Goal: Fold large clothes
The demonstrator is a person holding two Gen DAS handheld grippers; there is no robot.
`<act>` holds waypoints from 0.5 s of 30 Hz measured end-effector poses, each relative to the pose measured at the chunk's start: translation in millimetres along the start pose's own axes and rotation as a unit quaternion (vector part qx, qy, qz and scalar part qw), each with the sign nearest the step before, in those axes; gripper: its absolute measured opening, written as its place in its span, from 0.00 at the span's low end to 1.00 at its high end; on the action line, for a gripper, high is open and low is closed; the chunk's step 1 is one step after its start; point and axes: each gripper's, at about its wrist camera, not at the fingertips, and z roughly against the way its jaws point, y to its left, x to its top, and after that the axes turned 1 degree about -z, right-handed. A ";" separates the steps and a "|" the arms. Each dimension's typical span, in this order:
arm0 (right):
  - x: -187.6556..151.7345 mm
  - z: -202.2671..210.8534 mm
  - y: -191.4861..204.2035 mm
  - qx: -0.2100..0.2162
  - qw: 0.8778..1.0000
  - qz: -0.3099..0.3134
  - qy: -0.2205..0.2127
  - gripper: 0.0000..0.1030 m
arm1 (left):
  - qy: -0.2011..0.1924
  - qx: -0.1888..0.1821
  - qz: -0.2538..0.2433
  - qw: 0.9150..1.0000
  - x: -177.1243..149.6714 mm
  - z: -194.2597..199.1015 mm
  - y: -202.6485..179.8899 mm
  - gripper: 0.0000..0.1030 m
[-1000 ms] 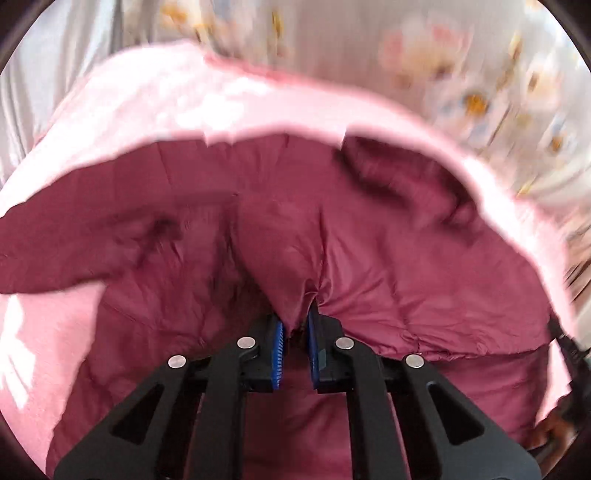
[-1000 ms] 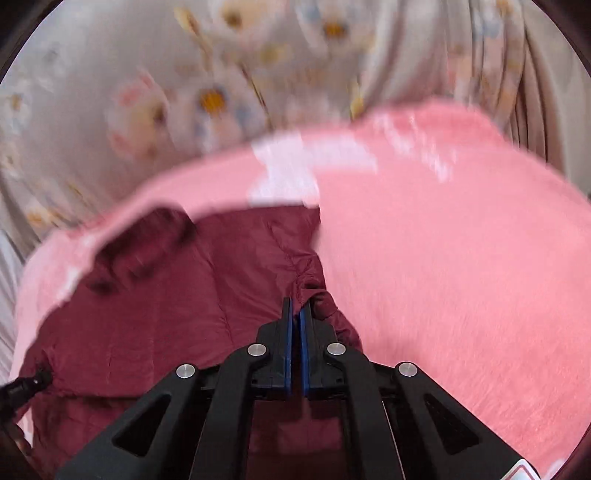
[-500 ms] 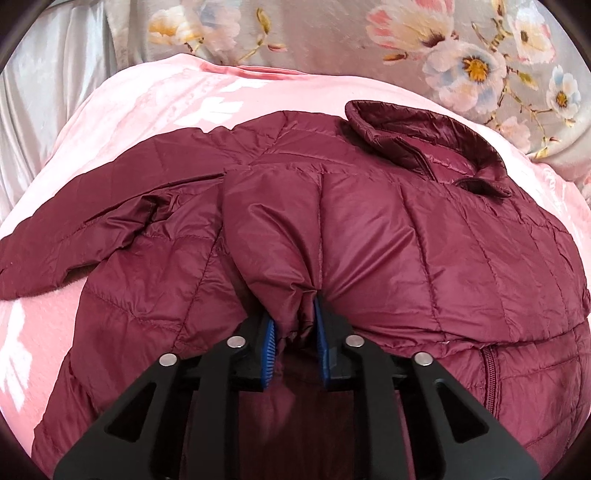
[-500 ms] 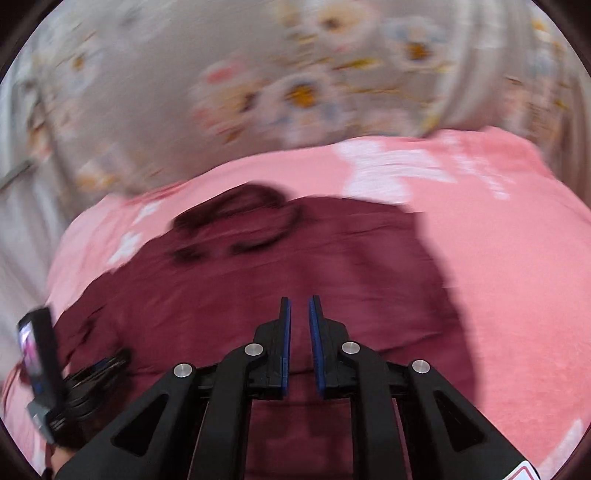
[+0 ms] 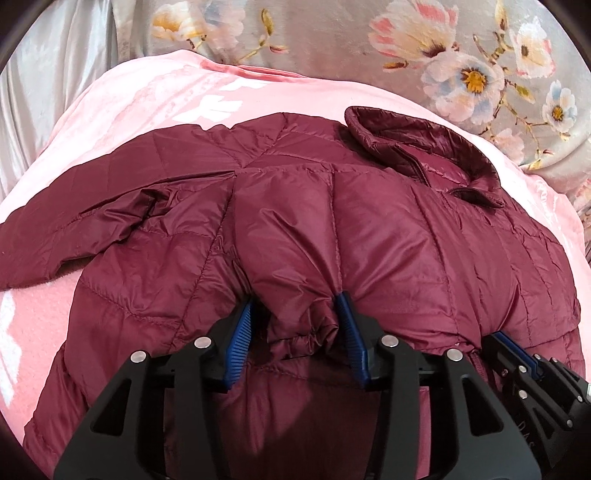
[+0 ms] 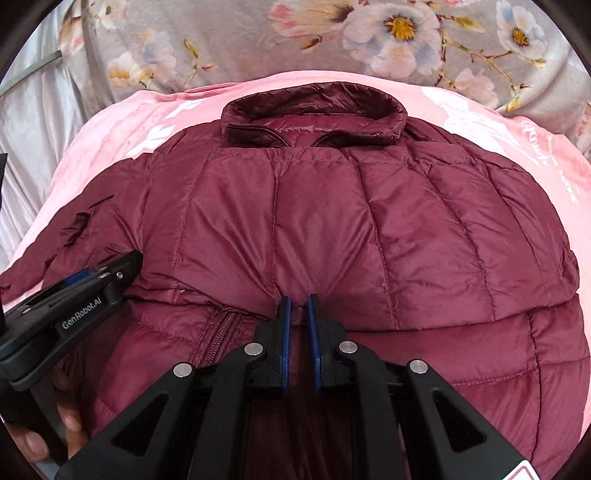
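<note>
On a pink blanket (image 5: pixel 155 99) printed with white shapes lies a maroon quilted puffer jacket (image 5: pixel 406 240), spread flat with its stand-up collar (image 6: pixel 314 107) at the far end. Behind the blanket hangs a grey floral fabric (image 5: pixel 369 33).

From the left wrist view, the left gripper (image 5: pixel 295 325) points down at the jacket. Its blue-padded fingers (image 5: pixel 239 332) have just been opening and now stand well apart, with the gathered elastic cuff of a sleeve (image 5: pixel 299 332) lying loosely between them — the pads no longer squeeze it. That sleeve is folded across the jacket's front, running back toward the shoulder. This view alone shows the other sleeve (image 5: pixel 62 236), which stretches out to the left over the blanket, creased near the elbow. The right gripper's tip shows at the lower right edge.

From the right wrist view, the right gripper (image 6: pixel 297 317) hovers over the middle of the jacket — its fingers are nearly closed, leaving only a narrow gap, and nothing is caught between them. This view alone shows the collar head-on, the front zipper (image 6: pixel 218 336) near the lower hem, and the smooth channel-stitched panel folded over the chest. At the lower left, the left gripper's black body appears from the side, with the person's hand (image 6: pixel 55 424) wrapped around its handle.

The jacket's fabric is shiny and puffy, stitched in long vertical channels.
</note>
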 end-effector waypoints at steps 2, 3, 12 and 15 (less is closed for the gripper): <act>0.7 0.4 -1.1 0.000 1.000 -0.001 0.000 0.11 | -0.006 -0.004 0.012 1.000 -0.1 2.6 4.7 0.44; 0.8 -0.4 -0.4 -0.002 1.000 0.000 0.000 0.10 | -0.012 -0.009 0.028 1.000 -0.4 6.9 11.3 0.47; -6.9 23.6 2.3 -0.006 1.000 0.002 -0.021 0.11 | -0.071 0.027 0.212 0.974 -5.5 98.4 170.3 0.89; -24.8 61.1 14.5 0.011 0.998 0.015 -0.055 0.21 | -0.073 0.096 0.276 0.953 -7.8 112.2 249.8 0.90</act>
